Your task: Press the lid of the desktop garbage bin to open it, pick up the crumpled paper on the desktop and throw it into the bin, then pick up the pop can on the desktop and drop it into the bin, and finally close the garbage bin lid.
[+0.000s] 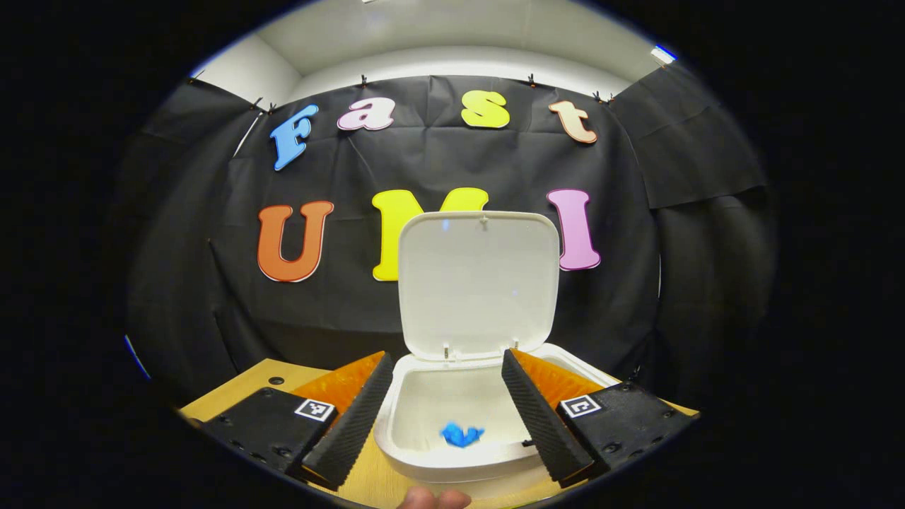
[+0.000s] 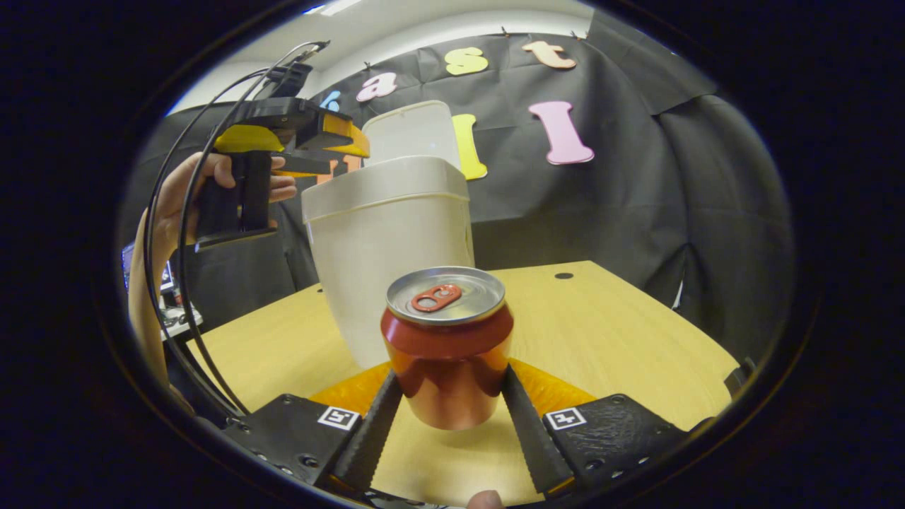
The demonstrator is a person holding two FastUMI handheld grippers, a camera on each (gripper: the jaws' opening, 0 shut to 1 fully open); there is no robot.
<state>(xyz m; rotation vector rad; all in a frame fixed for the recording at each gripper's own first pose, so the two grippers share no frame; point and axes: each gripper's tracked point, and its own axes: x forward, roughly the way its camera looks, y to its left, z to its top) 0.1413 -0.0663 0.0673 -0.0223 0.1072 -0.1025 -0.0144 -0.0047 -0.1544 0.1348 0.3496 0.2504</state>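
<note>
The white bin [image 1: 417, 463] stands on the wooden table with its lid [image 1: 477, 283] swung upright. A blue crumpled paper [image 1: 462, 434] lies on the bin's floor. My left gripper [image 1: 447, 355] hovers open just above the bin's mouth, nothing between its fingers. In the right gripper view, a red pop can [image 2: 447, 346] with a silver top stands upright between the fingers of my right gripper [image 2: 449, 373], which is shut on it. The can is just in front of the bin [image 2: 382, 233]. The left gripper [image 2: 353, 141] is held by a hand beside the raised lid [image 2: 413, 131].
The wooden table [image 2: 601, 325] stretches to the right of the bin, with a small dark hole [image 2: 563, 276] near its back edge. Black cloth walls close the booth behind. Cables [image 2: 177, 247] trail down from the left gripper at the table's left side.
</note>
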